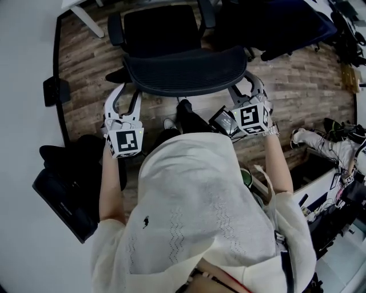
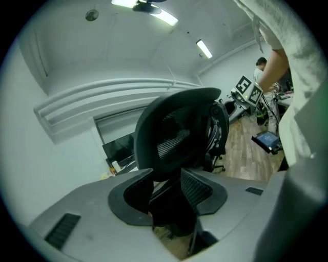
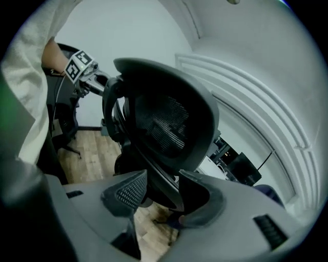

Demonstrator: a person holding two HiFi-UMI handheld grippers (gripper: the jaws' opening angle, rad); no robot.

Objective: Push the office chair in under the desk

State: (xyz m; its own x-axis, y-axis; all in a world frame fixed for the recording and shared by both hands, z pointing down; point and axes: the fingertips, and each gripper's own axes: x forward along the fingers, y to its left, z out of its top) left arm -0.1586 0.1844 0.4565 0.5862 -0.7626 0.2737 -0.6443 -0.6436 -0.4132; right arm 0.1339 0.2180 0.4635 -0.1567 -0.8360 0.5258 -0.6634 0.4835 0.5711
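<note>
The black mesh office chair stands in front of me with its backrest toward me and its seat beyond. My left gripper is at the backrest's lower left corner. Its jaws are apart, and in the left gripper view only the chair's dark lower back shows between them, untouched. My right gripper is at the backrest's right edge. There the backrest's rim runs between the spread pads of the right gripper, with no clear squeeze on it. A white desk leg shows at the top left.
A broad white surface runs along the left, with a black bag beside it. A dark chair and bags crowd the top right. A small screen device lies on the wood floor by my feet. Cables and clutter fill the right side.
</note>
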